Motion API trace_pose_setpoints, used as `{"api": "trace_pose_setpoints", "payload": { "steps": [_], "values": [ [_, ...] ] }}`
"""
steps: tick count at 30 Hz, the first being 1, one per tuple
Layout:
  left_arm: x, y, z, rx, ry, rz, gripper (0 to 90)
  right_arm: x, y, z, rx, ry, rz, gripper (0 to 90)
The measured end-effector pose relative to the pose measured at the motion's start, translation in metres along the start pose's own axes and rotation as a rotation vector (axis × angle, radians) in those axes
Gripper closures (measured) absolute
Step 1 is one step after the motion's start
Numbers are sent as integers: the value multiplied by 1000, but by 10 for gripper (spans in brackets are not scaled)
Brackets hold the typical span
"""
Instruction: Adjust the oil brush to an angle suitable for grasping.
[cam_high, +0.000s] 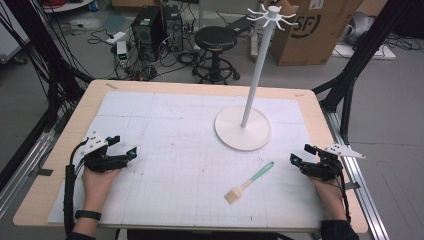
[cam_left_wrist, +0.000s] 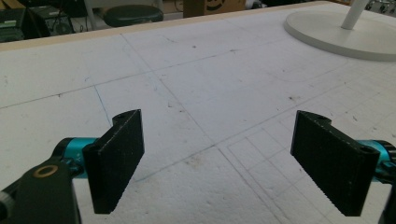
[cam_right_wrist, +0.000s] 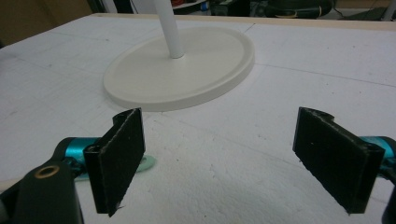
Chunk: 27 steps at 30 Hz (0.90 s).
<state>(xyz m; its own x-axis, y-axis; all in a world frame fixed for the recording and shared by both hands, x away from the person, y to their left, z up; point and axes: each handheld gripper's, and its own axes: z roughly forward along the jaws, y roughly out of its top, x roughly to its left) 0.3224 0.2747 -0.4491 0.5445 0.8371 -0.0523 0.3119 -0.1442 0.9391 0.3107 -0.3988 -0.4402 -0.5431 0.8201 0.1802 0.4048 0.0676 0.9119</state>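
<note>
A small brush (cam_high: 248, 182) with a mint-green handle and pale bristles lies flat on the white mat, right of centre, near the front. Behind it stands a white rack (cam_high: 243, 127) with a round base, a tall pole and hooks at the top. My left gripper (cam_high: 134, 151) rests on the mat at the left, open, nothing between its pads (cam_left_wrist: 116, 158). My right gripper (cam_high: 295, 159) rests at the right edge, open and empty, a short way right of the brush handle. The handle's mint tip (cam_right_wrist: 145, 164) peeks out behind the right gripper's left jaw, with the rack base (cam_right_wrist: 182, 70) beyond.
The white gridded mat (cam_high: 165, 130) covers most of a wooden table (cam_high: 45, 170). Beyond the table's far edge stand a black stool (cam_high: 215, 40), computer towers (cam_high: 150, 30), cables and a cardboard box (cam_high: 315, 30). Black frame posts flank both sides.
</note>
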Motion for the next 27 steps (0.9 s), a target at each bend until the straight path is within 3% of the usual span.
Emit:
{"api": "trace_pose_setpoints", "payload": {
  "steps": [16, 27],
  "values": [
    [0, 0, 0, 2, -4, 3, 197, 2, 5, -7, -12, 74, -25, 191],
    [0, 0, 0, 1, -9, 5, 222, 6, 6, -6, -2, 166, -68, 411]
  ]
}}
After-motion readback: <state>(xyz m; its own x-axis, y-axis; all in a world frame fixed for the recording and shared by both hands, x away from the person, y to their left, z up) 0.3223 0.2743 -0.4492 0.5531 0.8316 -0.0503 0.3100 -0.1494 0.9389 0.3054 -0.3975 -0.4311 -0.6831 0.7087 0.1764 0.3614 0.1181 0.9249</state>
